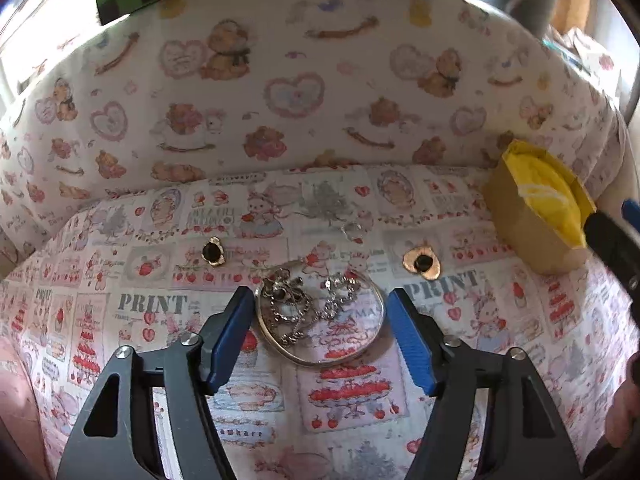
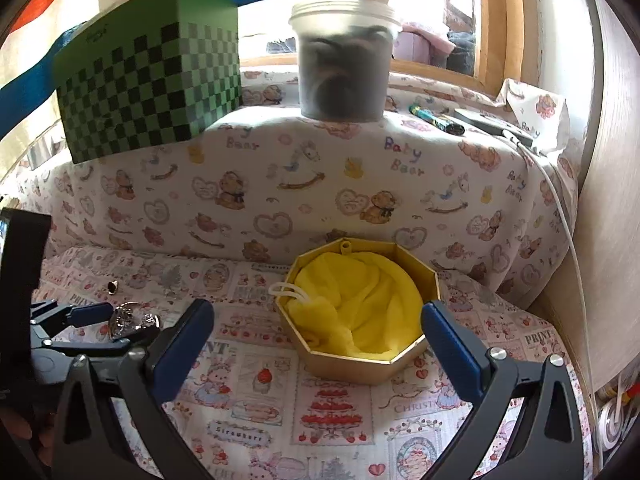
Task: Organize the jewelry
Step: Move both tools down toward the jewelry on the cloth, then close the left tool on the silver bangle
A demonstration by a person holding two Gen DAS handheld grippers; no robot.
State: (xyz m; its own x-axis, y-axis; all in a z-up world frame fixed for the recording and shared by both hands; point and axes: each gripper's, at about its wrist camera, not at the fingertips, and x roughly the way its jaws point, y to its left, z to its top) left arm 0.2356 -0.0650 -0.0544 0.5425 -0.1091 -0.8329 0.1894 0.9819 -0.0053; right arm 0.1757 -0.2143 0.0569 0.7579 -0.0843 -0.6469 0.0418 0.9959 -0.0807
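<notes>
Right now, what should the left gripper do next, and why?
Probably ease down and close on the silver bangle. The left gripper is open with the bangle and tangled chains between its fingers, and the gold box sits open beside them.

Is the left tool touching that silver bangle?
Cannot tell. In the left wrist view, the open left tool straddles the silver bangle; its left finger meets the rim only visually.

We are in a home, likely a bedroom or living corner. A table (image 2: 340, 432) is draped in cloth printed with strawberries, cakes and bunnies, and a raised ledge behind it wears a "Baby Bear" teddy-bear fabric (image 2: 304, 200). On the ledge we see a green checkered box (image 2: 148, 76), a plastic tub (image 2: 344, 64) and a white charging cable (image 2: 568, 248), beside a wooden window frame (image 2: 490, 20).
</notes>
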